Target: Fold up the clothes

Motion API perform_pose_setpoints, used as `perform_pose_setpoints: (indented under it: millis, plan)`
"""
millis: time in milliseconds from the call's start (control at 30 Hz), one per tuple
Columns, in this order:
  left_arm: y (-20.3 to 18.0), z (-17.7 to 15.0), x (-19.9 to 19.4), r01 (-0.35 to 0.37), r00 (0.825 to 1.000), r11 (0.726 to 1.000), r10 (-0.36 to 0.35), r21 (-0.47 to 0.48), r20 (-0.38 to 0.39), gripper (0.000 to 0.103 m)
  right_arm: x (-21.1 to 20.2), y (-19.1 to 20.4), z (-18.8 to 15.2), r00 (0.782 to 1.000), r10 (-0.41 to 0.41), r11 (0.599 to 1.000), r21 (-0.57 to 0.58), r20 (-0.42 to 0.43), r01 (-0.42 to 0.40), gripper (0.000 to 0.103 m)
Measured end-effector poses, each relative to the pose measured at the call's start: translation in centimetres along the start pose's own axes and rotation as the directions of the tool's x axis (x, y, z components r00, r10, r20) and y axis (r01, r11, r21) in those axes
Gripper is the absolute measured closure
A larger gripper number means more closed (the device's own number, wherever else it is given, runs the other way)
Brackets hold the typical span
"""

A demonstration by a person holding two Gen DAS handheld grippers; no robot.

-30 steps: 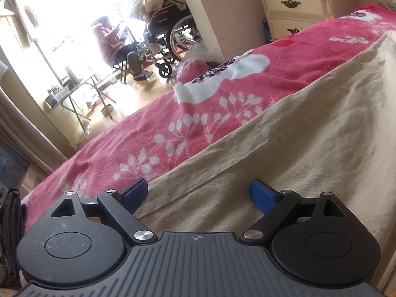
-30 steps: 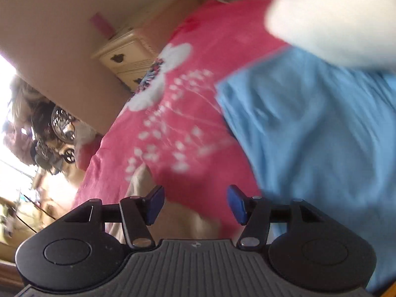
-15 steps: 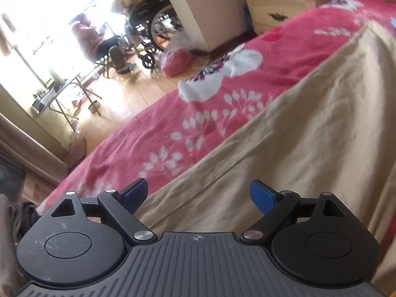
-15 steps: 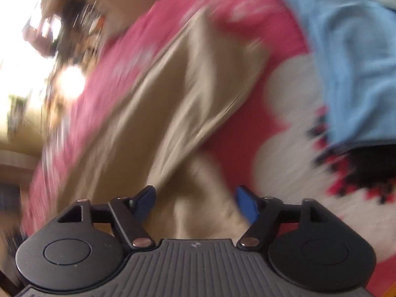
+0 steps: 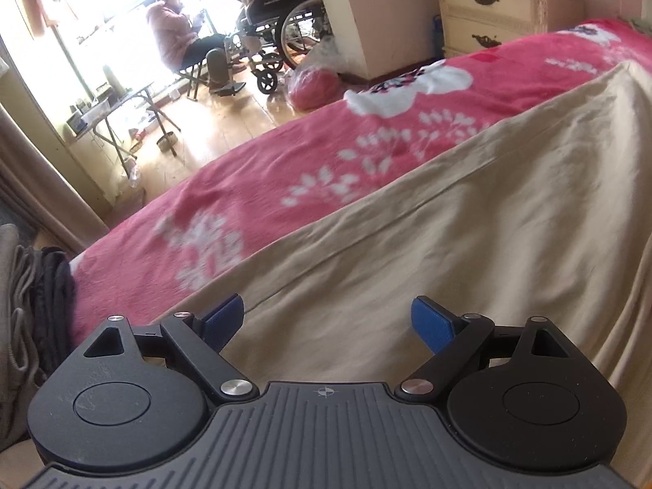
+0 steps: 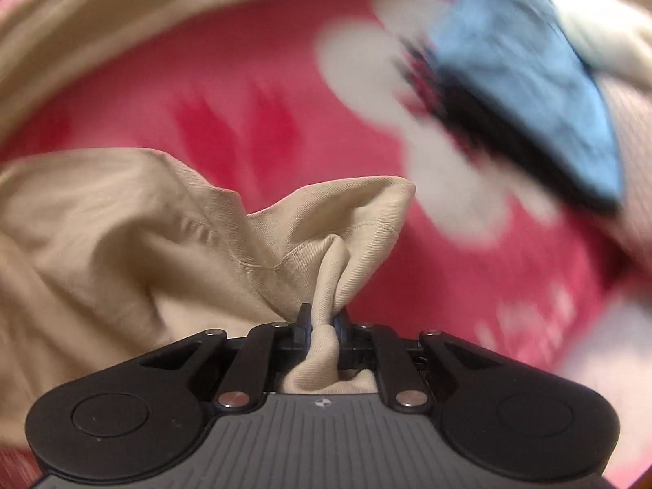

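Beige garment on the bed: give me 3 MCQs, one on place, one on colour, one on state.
1. Where does the beige garment lie?
A. On the pink floral blanket
B. On the wooden floor
C. Over the wheelchair

2. What colour is the cloth at the upper right of the right wrist view?
A. Green
B. Blue
C. Yellow

3. How do the two grippers stand?
A. Both open
B. Left pinching fabric, right open
C. Right pinching fabric, left open

Answers
1: A, the left wrist view shows it spread over the pink floral blanket.
2: B, the blue cloth lies beside a white one.
3: C, the right gripper jaws are closing on a bunched fold of the garment; the left gripper fingers stand wide apart over it with nothing pinched.
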State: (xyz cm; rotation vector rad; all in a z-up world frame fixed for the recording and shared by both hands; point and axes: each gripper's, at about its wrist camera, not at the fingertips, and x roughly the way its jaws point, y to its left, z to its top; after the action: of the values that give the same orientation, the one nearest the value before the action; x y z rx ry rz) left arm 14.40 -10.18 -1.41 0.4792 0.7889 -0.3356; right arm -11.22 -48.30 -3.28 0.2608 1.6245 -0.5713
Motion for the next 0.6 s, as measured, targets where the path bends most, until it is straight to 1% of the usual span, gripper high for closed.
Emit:
perform_pose_setpoints:
  millis: [100,167,200,233,267,333,400,433,467,500,533,567,600]
  plan:
    - [1.2,0.0,-0.3,-0.007,1.000,1.000,0.007,-0.010,0.016,0.012,0.4,-2.2,-3.3,0.992,-0.034,0.999,0.023,-0.122,0.037,0.093]
    - [2.1,0.0,-0.3,-0.009,1.000,0.999,0.010,-0.032,0.014,0.012,0.6,-3.0,-4.6,0.982,-0.091,0.995,0.017,-0.167,0.095,0.093]
    - [2.5,0.0,-0.3,-0.006,1.000,0.999,0.007,-0.046,0.008,0.012,0.6,-3.4,-5.1,0.976,-0.116,0.993,0.015,-0.183,0.121,0.090]
    - [2.9,-0.2,-0.4,-0.005,1.000,0.998,0.005,-0.055,0.003,0.012,0.5,-3.6,-5.4,0.972,-0.141,0.989,0.015,-0.189,0.146,0.083]
    - [3.2,-0.3,-0.5,-0.006,1.000,0.998,0.005,-0.055,-0.001,0.012,-0.1,-3.5,-5.3,0.972,-0.170,0.984,0.020,-0.163,0.175,0.077]
    - [3.6,-0.6,-0.9,-0.009,1.000,0.999,0.009,-0.043,-0.007,0.013,-2.3,-3.1,-4.4,0.965,-0.254,0.967,0.013,-0.067,0.256,0.053]
    - [4.0,-0.9,-1.6,-0.015,1.000,1.000,0.015,-0.012,-0.016,0.012,-5.2,-2.4,-3.6,0.943,-0.327,0.945,0.012,0.056,0.327,0.045]
    - [4.3,-0.9,-2.1,-0.018,1.000,1.000,0.018,0.010,-0.017,0.012,-6.8,-1.9,-3.2,0.928,-0.351,0.936,0.018,0.125,0.351,0.042]
    - [4.7,-0.9,-2.8,-0.026,1.000,0.999,0.026,0.039,-0.010,0.012,-8.5,-1.2,-2.8,0.915,-0.352,0.935,0.033,0.196,0.352,0.042]
    - [5.1,-0.9,-3.6,-0.042,0.999,0.996,0.042,0.078,0.002,0.012,-10.2,-0.5,-2.5,0.903,-0.336,0.940,0.043,0.269,0.338,0.042]
    - [5.5,-0.9,-4.5,-0.062,0.998,0.991,0.061,0.121,0.017,0.012,-11.6,0.8,-2.4,0.900,-0.266,0.961,0.023,0.345,0.276,0.042]
    - [6.0,-0.9,-5.5,-0.083,0.996,0.983,0.079,0.163,0.032,0.012,-12.7,2.6,-2.6,0.902,-0.156,0.982,-0.033,0.401,0.184,0.042]
    - [6.4,-0.9,-6.4,-0.106,0.994,0.975,0.098,0.198,0.049,0.012,-13.7,4.5,-2.8,0.892,-0.043,0.991,-0.094,0.451,0.095,0.041]
